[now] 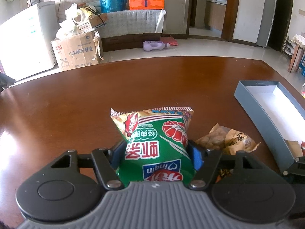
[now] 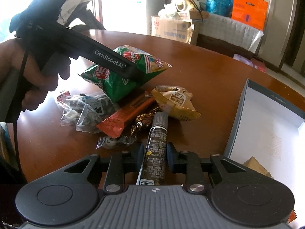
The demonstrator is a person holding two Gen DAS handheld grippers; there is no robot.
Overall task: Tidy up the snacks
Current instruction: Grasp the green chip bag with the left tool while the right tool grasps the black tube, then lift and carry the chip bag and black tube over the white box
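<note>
My left gripper is shut on a green chip bag and holds it above the brown table. The right wrist view shows that bag clamped under the left gripper's black body. My right gripper has its blue pads on both sides of a dark tube-shaped snack with a grey cap; the pads look close to it, contact unclear. A grey box with a white inside lies open at the right.
A pile of snacks lies on the table: a yellow packet, an orange bar, clear bags of dark sweets, gold-wrapped candy. A packet lies in the box. Cartons and furniture stand beyond the table.
</note>
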